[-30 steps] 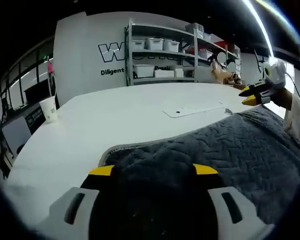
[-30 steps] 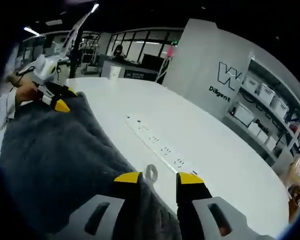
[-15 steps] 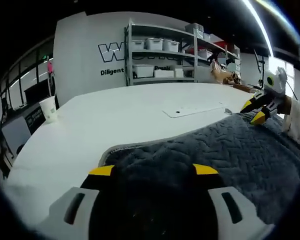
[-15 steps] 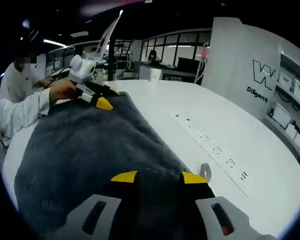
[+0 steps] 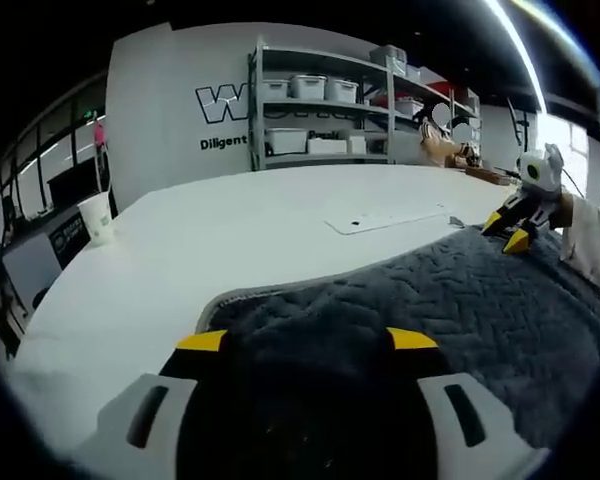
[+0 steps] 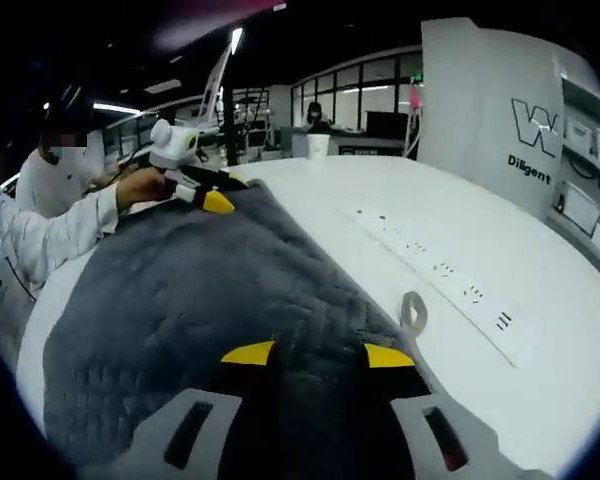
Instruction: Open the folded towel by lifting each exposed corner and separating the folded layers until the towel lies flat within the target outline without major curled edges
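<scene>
A dark grey quilted towel [image 5: 430, 290] lies spread on the white table [image 5: 230, 230], its grey-trimmed edge running just ahead of my left gripper [image 5: 307, 340]. That gripper's jaws stand wide apart over the towel, open. At the towel's far right corner my right gripper [image 5: 506, 231] rests with its yellow tips apart. In the right gripper view the towel [image 6: 210, 280] stretches away to the left gripper [image 6: 212, 198] at its far corner, held by a person's hand. My right gripper [image 6: 318, 354] sits open over the near corner, beside the towel's hanging loop [image 6: 412, 308].
A flat white power strip [image 6: 430, 270] lies on the table beside the towel's long edge, also seen as the power strip [image 5: 385, 216]. A paper cup [image 5: 98, 217] stands at the table's far left edge. Shelves with bins [image 5: 320, 110] line the wall. A person's white sleeve [image 6: 50, 235] reaches in.
The right gripper came down from above the table onto the towel's far corner, and that corner now lies lower and flatter. The left gripper has stayed put.
</scene>
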### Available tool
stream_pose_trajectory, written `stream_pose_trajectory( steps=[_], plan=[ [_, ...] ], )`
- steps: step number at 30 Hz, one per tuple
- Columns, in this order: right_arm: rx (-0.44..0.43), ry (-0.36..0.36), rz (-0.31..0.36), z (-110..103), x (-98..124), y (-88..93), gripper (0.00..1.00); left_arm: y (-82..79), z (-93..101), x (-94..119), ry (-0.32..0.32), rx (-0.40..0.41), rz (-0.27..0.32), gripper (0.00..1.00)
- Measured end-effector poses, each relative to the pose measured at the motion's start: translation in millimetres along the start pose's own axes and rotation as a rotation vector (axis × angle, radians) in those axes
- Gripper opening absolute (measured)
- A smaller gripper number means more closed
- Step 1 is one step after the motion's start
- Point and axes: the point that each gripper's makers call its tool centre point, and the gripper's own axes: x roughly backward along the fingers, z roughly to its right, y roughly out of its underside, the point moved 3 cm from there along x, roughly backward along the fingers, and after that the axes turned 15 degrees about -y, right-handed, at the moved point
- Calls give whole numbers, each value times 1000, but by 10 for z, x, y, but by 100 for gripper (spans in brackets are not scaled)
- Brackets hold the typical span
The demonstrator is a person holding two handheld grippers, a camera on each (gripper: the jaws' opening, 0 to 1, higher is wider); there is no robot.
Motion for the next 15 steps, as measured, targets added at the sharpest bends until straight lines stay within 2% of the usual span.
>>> stream_pose_trajectory(
  steps=[15],
  plan=[
    [14,-27,-40,-37,97,68,35,20,-35,13,26,-3,3,63]
  ],
)
